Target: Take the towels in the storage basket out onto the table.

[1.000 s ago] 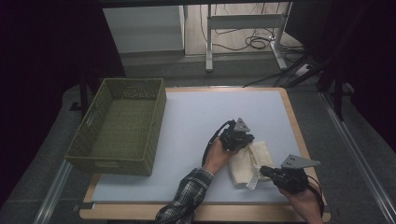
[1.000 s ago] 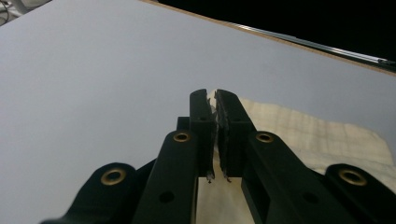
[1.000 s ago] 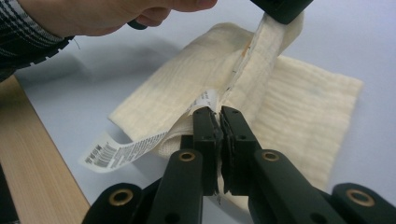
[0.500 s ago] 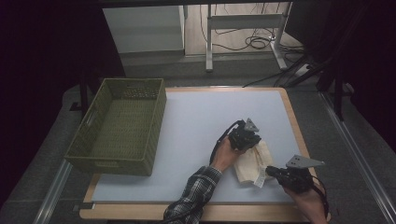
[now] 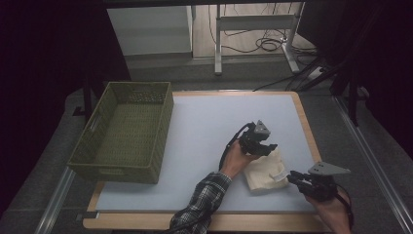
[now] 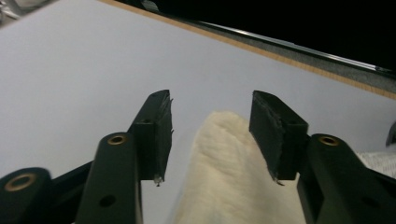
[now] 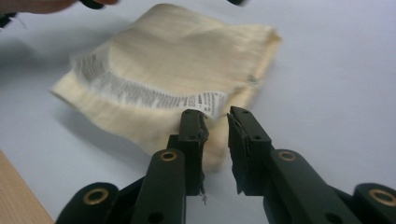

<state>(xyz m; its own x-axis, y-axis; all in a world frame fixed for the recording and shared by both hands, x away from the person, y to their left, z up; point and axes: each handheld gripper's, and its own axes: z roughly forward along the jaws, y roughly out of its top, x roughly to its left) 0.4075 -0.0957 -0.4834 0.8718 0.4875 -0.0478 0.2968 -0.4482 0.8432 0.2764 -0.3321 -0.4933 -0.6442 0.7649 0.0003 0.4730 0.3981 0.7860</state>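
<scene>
1. The folded cream cloth (image 5: 265, 174) sat on the pale table mat (image 5: 204, 131), toward the near right corner, its white care label (image 7: 140, 95) facing up.
2. The left gripper (image 5: 265, 146) hung over the cloth's far edge. Its jaws had just been opening, with a fold of cloth between them but untouched.
3. The right gripper (image 7: 216, 122) was at the cloth's near right corner, jaws just cracked open; looked like it was gripping nothing, though that view's blurry.
4. The green wicker basket (image 5: 124, 134) stood well apart on the left.
</scene>
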